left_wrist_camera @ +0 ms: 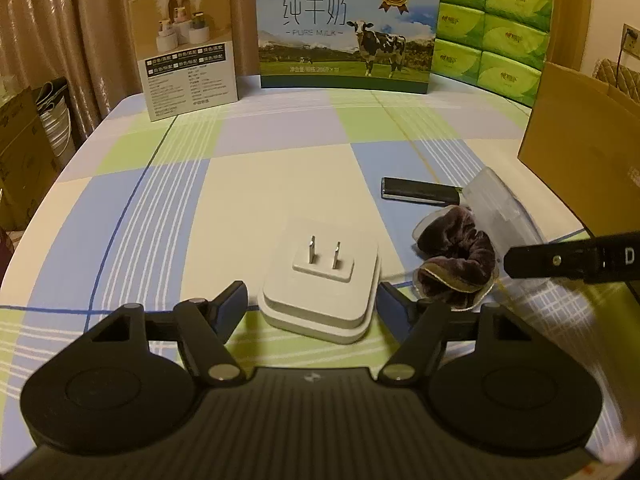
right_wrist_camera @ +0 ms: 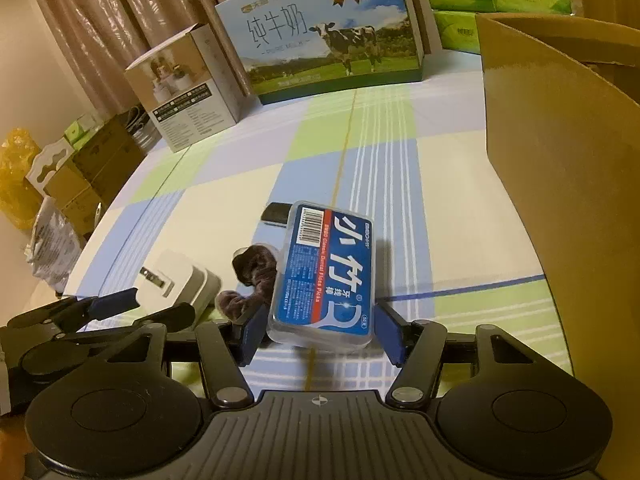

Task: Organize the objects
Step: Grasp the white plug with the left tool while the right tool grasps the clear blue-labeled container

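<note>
Right gripper (right_wrist_camera: pixel 320 330) clamps a clear plastic floss-pick box (right_wrist_camera: pixel 326 276), tilted above the checked counter (right_wrist_camera: pixel 404 200); the box hides most of a black lighter (right_wrist_camera: pixel 276 213) and part of a velvety brown scrunchie (right_wrist_camera: pixel 256 268); left gripper (left_wrist_camera: pixel 312 300) spread wide either side of a smooth white plug adapter (left_wrist_camera: pixel 324 280), contact unclear; cardboard box (right_wrist_camera: pixel 560 160) cut off at right.

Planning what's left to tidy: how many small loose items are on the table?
4: charger between the left claw's fingers, scrunchie beside it, black stick behind, floss box in the right claw. More may be hidden.
</note>
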`<state>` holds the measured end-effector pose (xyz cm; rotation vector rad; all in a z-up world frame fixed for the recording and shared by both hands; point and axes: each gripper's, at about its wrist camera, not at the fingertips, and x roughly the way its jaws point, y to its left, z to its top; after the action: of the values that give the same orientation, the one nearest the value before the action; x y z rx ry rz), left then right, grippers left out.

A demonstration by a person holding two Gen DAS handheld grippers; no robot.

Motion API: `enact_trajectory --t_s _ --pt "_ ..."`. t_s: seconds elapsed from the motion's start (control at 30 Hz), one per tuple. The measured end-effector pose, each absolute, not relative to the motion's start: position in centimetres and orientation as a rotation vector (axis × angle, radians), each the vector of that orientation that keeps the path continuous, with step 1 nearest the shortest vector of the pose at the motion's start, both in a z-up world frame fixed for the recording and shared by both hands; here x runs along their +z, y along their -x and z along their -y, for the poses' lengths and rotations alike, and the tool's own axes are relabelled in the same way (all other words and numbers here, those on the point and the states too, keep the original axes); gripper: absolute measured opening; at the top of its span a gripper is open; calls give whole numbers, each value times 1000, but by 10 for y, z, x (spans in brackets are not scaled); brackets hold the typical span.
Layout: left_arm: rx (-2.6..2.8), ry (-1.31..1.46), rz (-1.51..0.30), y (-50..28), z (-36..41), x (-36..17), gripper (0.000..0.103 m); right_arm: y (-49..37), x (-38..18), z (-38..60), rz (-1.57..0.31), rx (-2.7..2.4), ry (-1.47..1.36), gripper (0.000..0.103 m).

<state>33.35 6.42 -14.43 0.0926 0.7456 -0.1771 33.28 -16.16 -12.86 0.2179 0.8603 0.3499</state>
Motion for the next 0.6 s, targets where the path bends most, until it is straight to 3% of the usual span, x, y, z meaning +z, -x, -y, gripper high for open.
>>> enact_trajectory --t_s 0.33,0.43,0.6 --pt "-184 -135 -731 -334 -57 -145 63 -318 -117 148 -838 265 50 55" --pt "-182 -148 -725 -333 -56 -145 64 -315 -123 153 -825 277 33 56" --pt "-174 -174 -705 -332 -54 -146 63 -326 -131 163 -835 269 -68 65"
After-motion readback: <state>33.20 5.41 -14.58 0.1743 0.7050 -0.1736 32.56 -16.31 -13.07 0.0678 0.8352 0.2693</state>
